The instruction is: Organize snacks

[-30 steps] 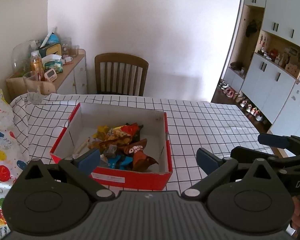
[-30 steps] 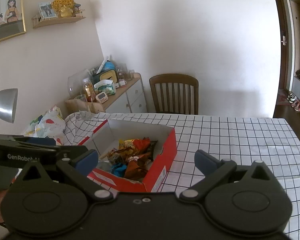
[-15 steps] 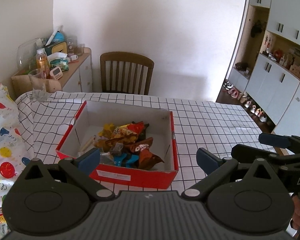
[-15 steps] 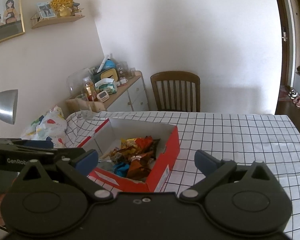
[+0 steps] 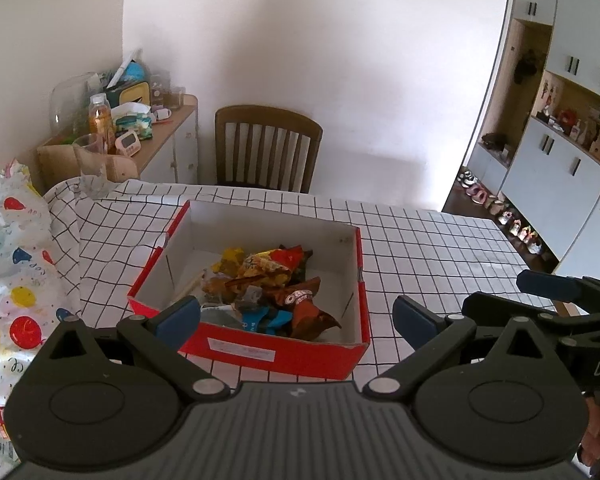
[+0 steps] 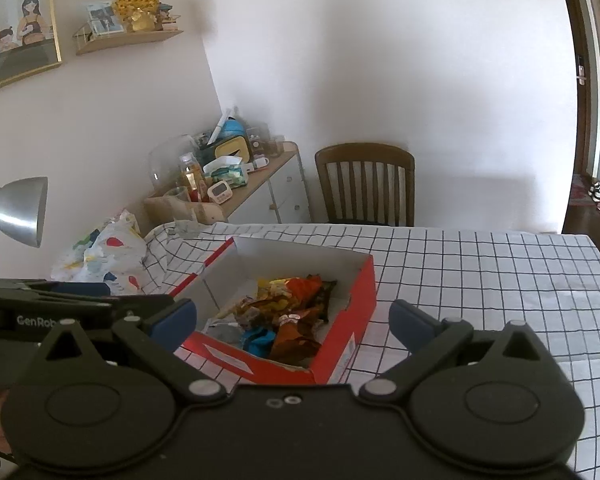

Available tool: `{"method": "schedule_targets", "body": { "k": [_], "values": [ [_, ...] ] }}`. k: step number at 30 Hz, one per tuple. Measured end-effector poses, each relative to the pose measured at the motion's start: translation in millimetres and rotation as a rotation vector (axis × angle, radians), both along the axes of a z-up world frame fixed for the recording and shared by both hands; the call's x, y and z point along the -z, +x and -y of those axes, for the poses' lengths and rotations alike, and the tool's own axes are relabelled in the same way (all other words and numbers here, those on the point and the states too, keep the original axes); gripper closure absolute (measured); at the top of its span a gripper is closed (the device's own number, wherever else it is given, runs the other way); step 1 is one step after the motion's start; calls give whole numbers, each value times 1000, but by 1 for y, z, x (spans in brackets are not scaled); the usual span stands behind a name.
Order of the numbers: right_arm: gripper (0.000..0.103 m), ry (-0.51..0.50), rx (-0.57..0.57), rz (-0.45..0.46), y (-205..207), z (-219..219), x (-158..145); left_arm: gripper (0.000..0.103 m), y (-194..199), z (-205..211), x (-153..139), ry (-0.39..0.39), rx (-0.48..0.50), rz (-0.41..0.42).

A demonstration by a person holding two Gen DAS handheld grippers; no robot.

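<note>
Nearer now, red box of snack packets; both grippers wide — empty.

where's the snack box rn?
The red box sits on the checked tablecloth, centre-left in both wrist views, just ahead of the open left claw, chair behind it.

An open red cardboard box with white inner walls sits flat on the checked-cloth bench. A loose heap of crinkled snack packets in orange, yellow, brown and blue lies piled toward its near side, none upright.
</note>
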State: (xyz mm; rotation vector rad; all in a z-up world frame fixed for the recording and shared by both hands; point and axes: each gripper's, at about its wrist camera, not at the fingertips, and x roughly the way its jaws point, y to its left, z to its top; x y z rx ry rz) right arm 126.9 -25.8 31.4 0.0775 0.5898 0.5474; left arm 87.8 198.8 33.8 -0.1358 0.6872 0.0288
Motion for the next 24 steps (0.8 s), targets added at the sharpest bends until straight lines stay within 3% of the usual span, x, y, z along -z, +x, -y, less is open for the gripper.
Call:
{"method": "schedule_targets", "body": {
  "k": [24],
  "values": [
    [0,11,-7,-9,-2,-3,3,0,-5,-5,1,-13,-30,4]
  ]
}}
